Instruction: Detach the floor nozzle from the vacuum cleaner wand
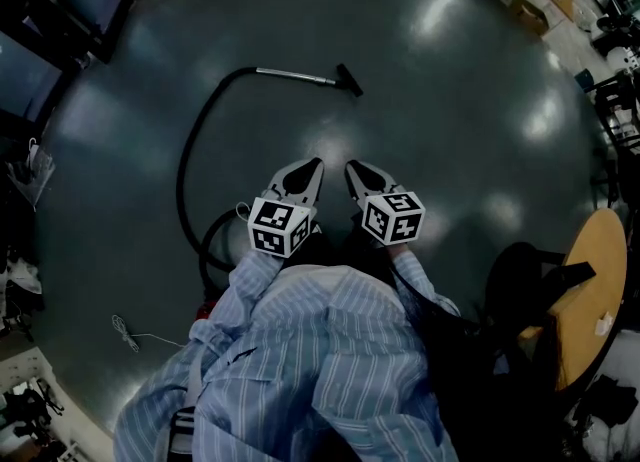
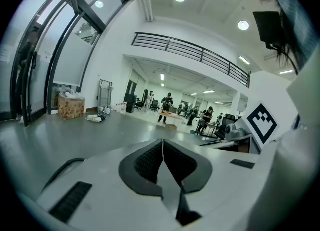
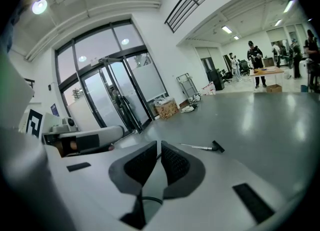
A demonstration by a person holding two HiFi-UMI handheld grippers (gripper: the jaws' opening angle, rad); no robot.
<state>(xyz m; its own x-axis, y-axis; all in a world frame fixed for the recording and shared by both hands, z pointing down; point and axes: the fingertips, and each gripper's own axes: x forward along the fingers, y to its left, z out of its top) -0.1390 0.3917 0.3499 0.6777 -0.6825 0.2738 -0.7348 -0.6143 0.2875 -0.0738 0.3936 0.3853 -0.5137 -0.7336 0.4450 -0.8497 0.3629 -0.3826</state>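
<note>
Grey floor (image 1: 450,150) is all around me. The black floor nozzle (image 1: 348,79) is on its shiny wand (image 1: 295,76), well ahead. My left tongs (image 1: 316,164) and right tongs (image 1: 351,166) are both closed, holding nothing. Not started yet, I think; next I must go over and reach down.

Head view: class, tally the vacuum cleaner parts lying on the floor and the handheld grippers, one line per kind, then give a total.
Hose: 1
Wand: 1
Floor nozzle: 1
Grippers: 2, the left gripper and the right gripper
Total: 5
</note>
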